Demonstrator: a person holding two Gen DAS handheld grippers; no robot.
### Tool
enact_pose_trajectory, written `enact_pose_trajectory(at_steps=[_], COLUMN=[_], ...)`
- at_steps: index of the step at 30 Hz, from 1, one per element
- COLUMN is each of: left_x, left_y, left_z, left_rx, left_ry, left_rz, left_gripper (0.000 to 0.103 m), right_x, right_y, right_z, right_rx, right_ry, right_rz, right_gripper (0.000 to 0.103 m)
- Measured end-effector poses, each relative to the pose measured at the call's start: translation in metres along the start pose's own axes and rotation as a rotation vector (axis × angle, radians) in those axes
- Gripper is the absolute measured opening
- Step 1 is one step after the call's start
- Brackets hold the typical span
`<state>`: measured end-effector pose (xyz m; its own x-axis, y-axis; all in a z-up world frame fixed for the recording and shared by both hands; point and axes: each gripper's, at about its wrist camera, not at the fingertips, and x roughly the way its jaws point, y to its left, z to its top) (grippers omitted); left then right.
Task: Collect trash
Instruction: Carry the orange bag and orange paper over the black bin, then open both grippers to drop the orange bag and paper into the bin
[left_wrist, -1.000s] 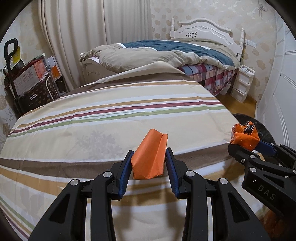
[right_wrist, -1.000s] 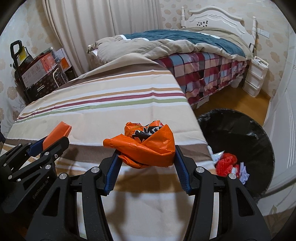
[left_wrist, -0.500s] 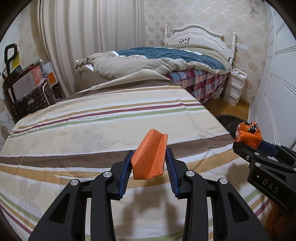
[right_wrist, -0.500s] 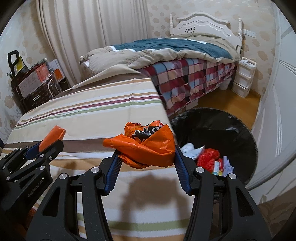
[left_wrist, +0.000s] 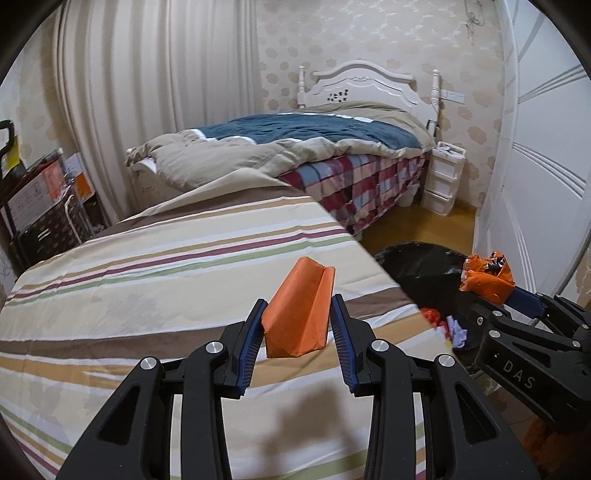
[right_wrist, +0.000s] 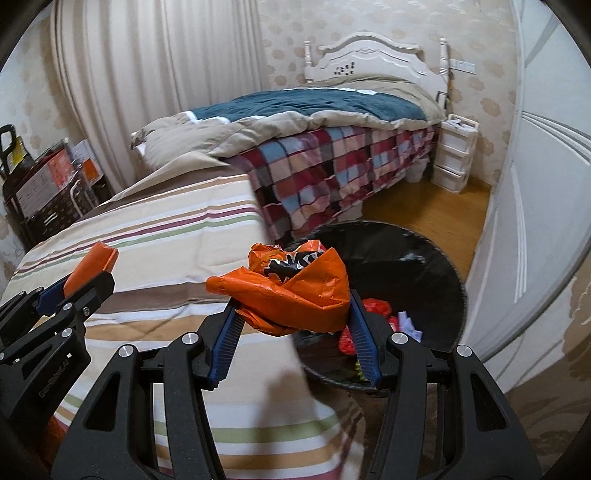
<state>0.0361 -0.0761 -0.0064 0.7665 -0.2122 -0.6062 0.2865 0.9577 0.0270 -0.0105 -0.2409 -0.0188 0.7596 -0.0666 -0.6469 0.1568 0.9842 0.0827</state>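
Observation:
My left gripper is shut on a folded orange paper piece and holds it above the striped bed cover. My right gripper is shut on a crumpled orange plastic wrapper, at the rim of the black-lined trash bin. The bin holds red and white scraps. In the left wrist view the right gripper and its wrapper hang over the bin. In the right wrist view the left gripper shows at the left with its orange piece.
A second bed with a plaid sheet and a white headboard stands behind. A white drawer unit sits by the wall. White wardrobe doors line the right. Boxes on a cart stand at the left. The floor is wood.
Both grippers have moved right, holding their orange items. The right gripper went from over the striped bed to the bin's edge; the bin has come into the left wrist view.

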Motion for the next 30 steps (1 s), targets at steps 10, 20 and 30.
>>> enact_pose_trajectory(at_steps=[10,20,30], left_x=[0.019,0.038,0.059], left_y=[-0.029,-0.058,-0.076], left_z=[0.011,0.024,0.031], left_rx=[0.039,0.079,0.094], left_ry=[0.013,0.011,0.025], left_rz=[-0.049,-0.084,-0.088], left_gripper=[0.038,0.038,0.038], right_x=[0.01,0.024,0.036], right_y=[-0.035,-0.057,-0.074], right_z=[0.007,0.014,0.019], right_rx=[0.046,0.072,0.094], right_ry=[0.001,0.008,0.015], right_rz=[-0.069,-0.116,-0.143], right_gripper=[0.053,0.053,0.053])
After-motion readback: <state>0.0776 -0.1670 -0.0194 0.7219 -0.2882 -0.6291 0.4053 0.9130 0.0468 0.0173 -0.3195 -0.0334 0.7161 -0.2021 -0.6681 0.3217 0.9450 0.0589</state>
